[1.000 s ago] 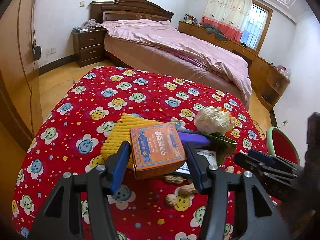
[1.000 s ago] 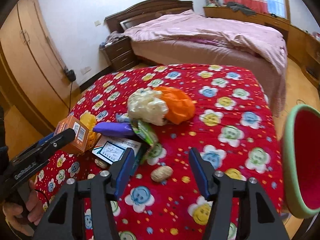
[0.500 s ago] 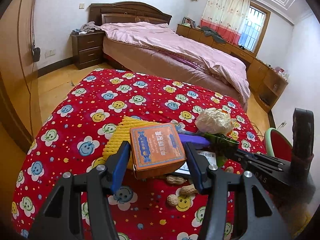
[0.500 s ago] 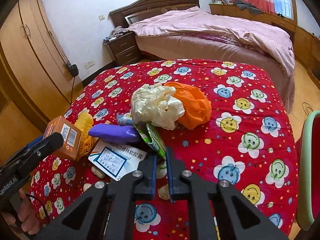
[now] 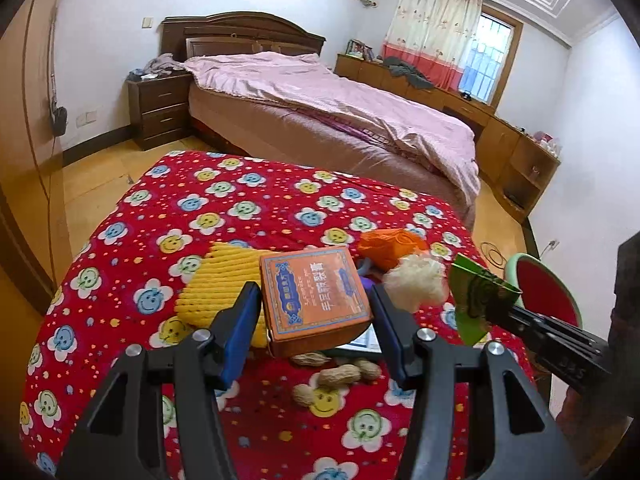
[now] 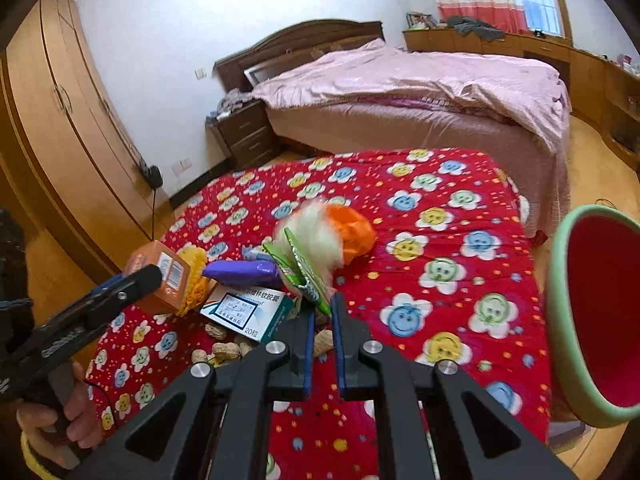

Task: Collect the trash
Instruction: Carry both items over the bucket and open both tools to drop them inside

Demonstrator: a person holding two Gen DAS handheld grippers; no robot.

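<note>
- Left gripper gripping an orange box between its blue pads, jaws about half apart, box lifted clear of the red flower-print surface.
- Same orange box showing in the right wrist view at the tip of the left gripper, with a hand wrapped around the grip below.
- Right gripper pinching the lower end of a green wrapper, jaws nearly together with only the thin foil between the pads.
- Green wrapper sticking up from the right gripper in the left wrist view, raised off the surface.
- Lying just behind the box: a yellow knitted cloth flat on the surface.
- Sitting beyond the wrapper: a crumpled whitish wad touching an orange plastic bag.
- Resting beside the orange box in the right wrist view: a purple packet, with a white-and-teal medicine carton just below it.
- Scattering near the camera: several peanuts on the surface, under the held box.
- Standing off the right edge of the surface: a green-rimmed red bin, well apart from both held items.
- Filling the background: a bed with a pink cover and a dark nightstand.
</note>
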